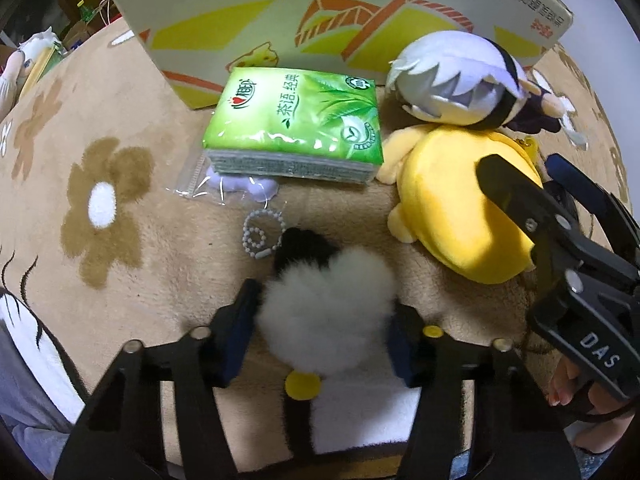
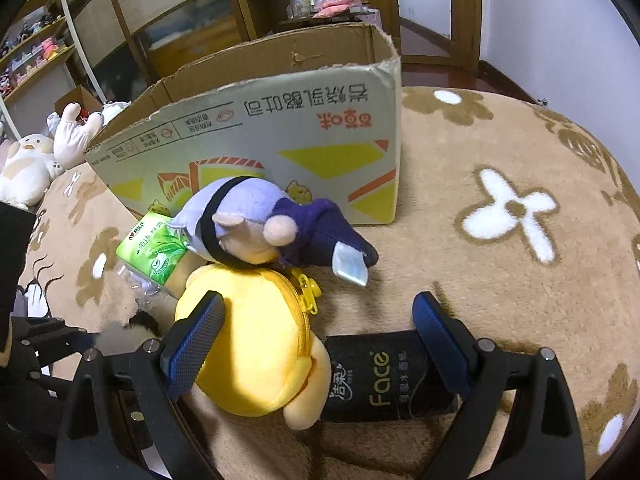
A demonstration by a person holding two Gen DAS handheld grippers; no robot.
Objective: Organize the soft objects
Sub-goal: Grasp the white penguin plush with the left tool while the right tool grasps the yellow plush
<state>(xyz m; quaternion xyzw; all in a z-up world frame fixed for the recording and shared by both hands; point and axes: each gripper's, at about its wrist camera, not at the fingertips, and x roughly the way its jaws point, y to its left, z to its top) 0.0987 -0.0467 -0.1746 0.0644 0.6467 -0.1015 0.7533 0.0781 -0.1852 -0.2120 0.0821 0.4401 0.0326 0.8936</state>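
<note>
- Left wrist view: left gripper [image 1: 326, 320] pointing down at a beige flowered rug [image 1: 120, 128], blue pads [image 1: 240, 332] pressed into both sides of a white fluffy pompom [image 1: 326, 312] with a black tip.
- Bead chain [image 1: 262, 236] lying just beyond the pompom.
- Green tissue pack [image 1: 296, 120] farther off, flat on the rug, resting partly on a clear plastic bag [image 1: 224, 186].
- Yellow plush [image 1: 452, 200] to the right, a silver-haired doll [image 1: 452, 84] lying across its far edge.
- Cardboard box [image 1: 320, 8] standing at the far side, touching the tissue pack.
- Right wrist view: right gripper [image 2: 316, 340] spread wide, pinching nothing.
- Left finger [image 2: 192, 344] over the yellow plush; right finger at a black tissue pack [image 2: 384, 380] lying near, touching the plush.
</note>
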